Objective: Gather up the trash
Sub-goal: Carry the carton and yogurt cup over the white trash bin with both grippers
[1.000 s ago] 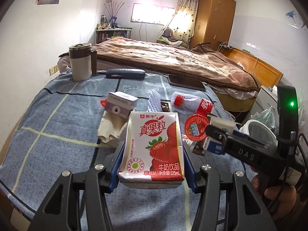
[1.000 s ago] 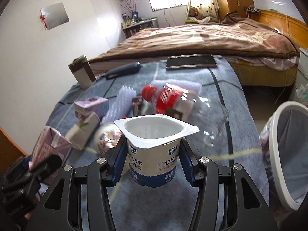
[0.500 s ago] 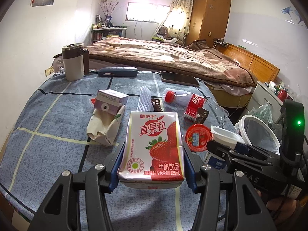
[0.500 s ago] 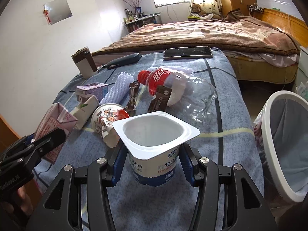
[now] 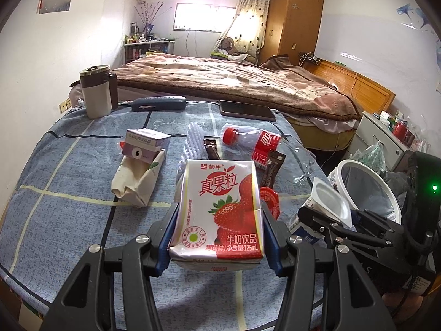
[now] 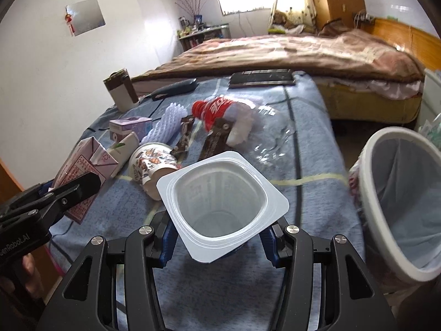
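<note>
My left gripper (image 5: 217, 237) is shut on a strawberry milk carton (image 5: 217, 209), held upright above the blue checked cloth (image 5: 69, 220). An empty white yogurt cup (image 6: 220, 193) sits between the pads of my right gripper (image 6: 217, 240), which is shut on it; the cup (image 5: 328, 207) also shows at the right of the left wrist view. Off the table's right edge stands a white bin (image 6: 399, 201) with a grey liner. On the cloth lie a clear bottle (image 6: 237, 121) with a red cap, a printed paper cup (image 6: 151, 165), brown sachets (image 6: 215, 140) and a purple carton (image 5: 143, 143).
A mug (image 5: 95, 93), a dark case (image 5: 158, 103) and a phone (image 5: 246, 110) sit at the table's far side. White foam netting (image 6: 165, 121) and a cream wrapper (image 5: 137, 179) lie among the trash. A bed (image 5: 234, 82) is behind, a white cabinet (image 5: 383, 135) at right.
Both grippers have drifted sideways toward the bin with their loads still held. The bin now looms larger at the right of the right wrist view, and the yogurt cup is tilted more toward the camera.
</note>
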